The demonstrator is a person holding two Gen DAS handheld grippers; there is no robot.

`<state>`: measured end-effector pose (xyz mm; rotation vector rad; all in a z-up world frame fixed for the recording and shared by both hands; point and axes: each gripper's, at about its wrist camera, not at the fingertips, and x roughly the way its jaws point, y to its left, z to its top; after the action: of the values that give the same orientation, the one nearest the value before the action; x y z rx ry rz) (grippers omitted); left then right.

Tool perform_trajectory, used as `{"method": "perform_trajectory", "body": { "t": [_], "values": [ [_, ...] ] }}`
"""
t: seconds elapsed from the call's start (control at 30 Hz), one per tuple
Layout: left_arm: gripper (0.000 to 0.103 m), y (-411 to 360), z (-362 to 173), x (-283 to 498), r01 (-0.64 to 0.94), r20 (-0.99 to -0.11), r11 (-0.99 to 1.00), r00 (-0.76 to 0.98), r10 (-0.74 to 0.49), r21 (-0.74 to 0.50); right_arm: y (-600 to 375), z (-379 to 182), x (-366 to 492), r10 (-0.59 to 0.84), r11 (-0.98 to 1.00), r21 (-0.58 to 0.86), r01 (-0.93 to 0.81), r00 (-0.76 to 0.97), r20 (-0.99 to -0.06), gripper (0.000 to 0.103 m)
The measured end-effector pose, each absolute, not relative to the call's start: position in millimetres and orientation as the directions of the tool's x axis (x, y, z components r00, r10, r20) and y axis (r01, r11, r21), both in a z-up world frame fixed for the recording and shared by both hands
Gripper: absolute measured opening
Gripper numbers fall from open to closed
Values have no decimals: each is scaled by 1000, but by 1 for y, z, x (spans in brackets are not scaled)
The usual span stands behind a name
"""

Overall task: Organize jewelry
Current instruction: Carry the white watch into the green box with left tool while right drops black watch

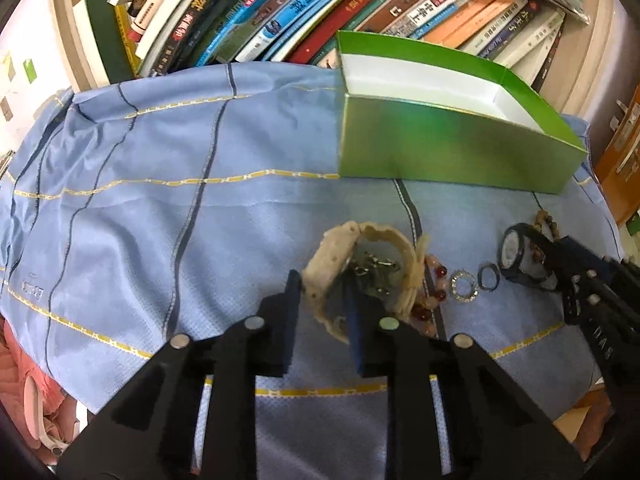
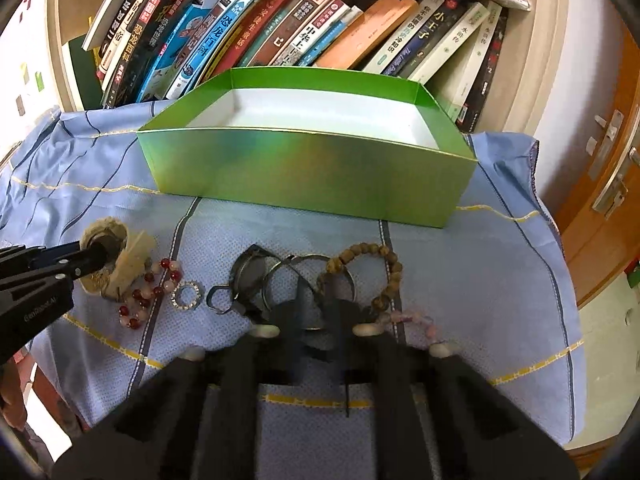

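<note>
Both claws down among the jewelry, box not yet filled.

Left gripper pinching the strap of a cream watch: soft, light, best held at the band. Right gripper pressed nearly together over a thin metal bangle, whether gripped, cannot tell; stiff, slippery, best taken across the rim. Nearby on the blue cloth: wooden bead bracelet, red bead bracelet, sparkly ring. Beyond, empty green box.
</note>
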<state>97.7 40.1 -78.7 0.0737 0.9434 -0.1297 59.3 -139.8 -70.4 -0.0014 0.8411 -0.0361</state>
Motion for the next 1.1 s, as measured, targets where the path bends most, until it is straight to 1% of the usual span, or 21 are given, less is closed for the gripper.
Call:
{"method": "perform_trajectory", "body": {
  "t": [0.07, 0.23, 0.33, 0.4, 0.43, 0.5, 0.53, 0.67, 0.73, 0.83, 0.87, 0.9, 0.97, 1.0, 1.1],
  "values": [
    [21, 41, -73, 95, 141, -799, 990, 597, -75, 12, -141, -64, 57, -40, 999, -19, 39, 681, -731, 0],
    [21, 41, -64, 92, 139, -782, 990, 619, -74, 17, -144, -44, 50, -52, 998, -23, 50, 734, -678, 0],
    [21, 41, -71, 96, 134, -800, 991, 597, -64, 21, -141, -49, 56, -58, 998, -47, 35, 715, -696, 1],
    [20, 42, -74, 96, 133, -807, 991, 588, -62, 21, -140, -56, 60, -53, 999, -47, 27, 693, -719, 10],
    [20, 43, -75, 96, 133, -805, 991, 590, -61, 22, -140, -58, 61, -46, 999, -43, 22, 688, -725, 11],
    [21, 42, -74, 97, 132, -804, 991, 591, -59, 24, -138, -62, 63, -35, 999, -38, 10, 680, -732, 19],
    [21, 42, -74, 97, 131, -803, 991, 593, -56, 27, -137, -64, 65, -31, 999, -37, 6, 677, -735, 21],
    [27, 40, -79, 101, 129, -810, 991, 584, -50, 33, -133, -73, 73, -34, 999, -47, -2, 663, -748, 22],
    [36, 40, -83, 104, 125, -816, 992, 577, -44, 34, -130, -78, 76, -35, 998, -56, -11, 651, -758, 22],
    [37, 39, -86, 106, 123, -815, 992, 578, -44, 34, -124, -84, 78, -38, 997, -68, -22, 639, -768, 22],
    [35, 40, -86, 107, 124, -816, 992, 575, -49, 28, -123, -86, 78, -41, 997, -72, -22, 637, -769, 19],
    [25, 40, -87, 107, 128, -818, 992, 572, -60, 16, -122, -86, 77, -46, 997, -77, -21, 640, -767, 7],
    [24, 41, -86, 107, 127, -817, 992, 573, -68, 6, -123, -84, 76, -36, 998, -65, -21, 647, -762, 5],
    [23, 41, -84, 105, 124, -810, 992, 582, -65, 10, -124, -81, 74, -36, 998, -61, -16, 655, -755, 2],
    [22, 44, -75, 103, 113, -794, 994, 604, -64, 7, -131, -69, 68, -28, 999, -41, -3, 682, -731, 2]
  ]
}}
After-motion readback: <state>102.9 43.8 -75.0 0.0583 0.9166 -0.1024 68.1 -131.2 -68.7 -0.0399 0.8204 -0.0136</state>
